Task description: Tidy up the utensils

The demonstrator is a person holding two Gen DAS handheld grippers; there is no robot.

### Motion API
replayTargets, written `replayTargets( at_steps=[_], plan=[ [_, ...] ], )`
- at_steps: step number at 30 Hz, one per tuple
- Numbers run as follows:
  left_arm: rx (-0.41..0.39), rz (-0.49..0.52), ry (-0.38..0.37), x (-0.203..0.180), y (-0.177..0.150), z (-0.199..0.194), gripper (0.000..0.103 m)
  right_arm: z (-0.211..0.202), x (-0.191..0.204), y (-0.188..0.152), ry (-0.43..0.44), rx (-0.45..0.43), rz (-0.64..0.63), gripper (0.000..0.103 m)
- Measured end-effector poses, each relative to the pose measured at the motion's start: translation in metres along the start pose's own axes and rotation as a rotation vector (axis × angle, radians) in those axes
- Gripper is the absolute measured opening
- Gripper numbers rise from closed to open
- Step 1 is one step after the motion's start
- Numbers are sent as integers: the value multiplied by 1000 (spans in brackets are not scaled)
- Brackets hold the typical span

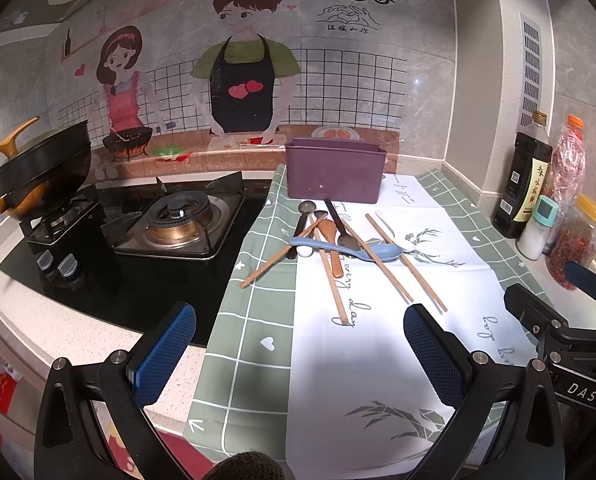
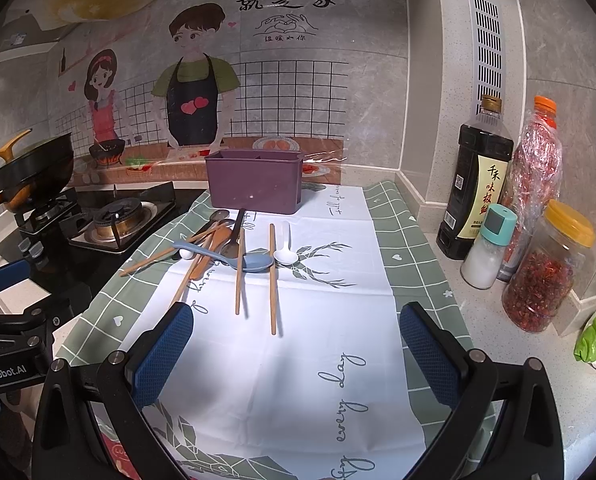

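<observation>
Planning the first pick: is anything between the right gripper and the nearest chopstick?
Nothing visible. The right gripper hovers open over bare cloth, and the nearest chopstick lies straight ahead with its near end free. Its far end lies close beside the blue spoon.

Left hand-held gripper [image 2: 2, 364] reads "GenRobot.AI"; tablecloth [image 2: 337, 400], "every day".

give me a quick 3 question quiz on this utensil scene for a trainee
1. True or false: the purple box already holds chopsticks.
2. Which spoon lies apart from the pile: A) blue spoon B) white spoon C) wooden spoon?
3. Fill in: both the left gripper and right gripper are ____.

Key: 1 false, none seen sticking out; 2 B; 3 open, empty.
</observation>
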State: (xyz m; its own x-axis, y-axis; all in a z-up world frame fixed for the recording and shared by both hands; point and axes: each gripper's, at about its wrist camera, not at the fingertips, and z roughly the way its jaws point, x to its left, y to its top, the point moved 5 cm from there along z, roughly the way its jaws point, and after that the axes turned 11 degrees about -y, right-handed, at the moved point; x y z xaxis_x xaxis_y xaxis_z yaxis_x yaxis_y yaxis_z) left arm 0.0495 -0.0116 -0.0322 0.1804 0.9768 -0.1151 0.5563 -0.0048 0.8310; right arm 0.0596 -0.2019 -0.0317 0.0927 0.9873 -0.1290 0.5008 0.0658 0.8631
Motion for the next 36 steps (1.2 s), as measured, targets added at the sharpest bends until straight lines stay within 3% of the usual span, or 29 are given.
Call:
replayTargets(
  at_steps=[30, 36],
  plan=[
    [-1, -2, -3, 0, 0, 0, 103, -3, -2, -1, -3, -7, 2, 103],
    [-18, 10, -9, -5, 19, 7, 103, 1, -3, 15, -8, -25, -4, 103]
  ],
)
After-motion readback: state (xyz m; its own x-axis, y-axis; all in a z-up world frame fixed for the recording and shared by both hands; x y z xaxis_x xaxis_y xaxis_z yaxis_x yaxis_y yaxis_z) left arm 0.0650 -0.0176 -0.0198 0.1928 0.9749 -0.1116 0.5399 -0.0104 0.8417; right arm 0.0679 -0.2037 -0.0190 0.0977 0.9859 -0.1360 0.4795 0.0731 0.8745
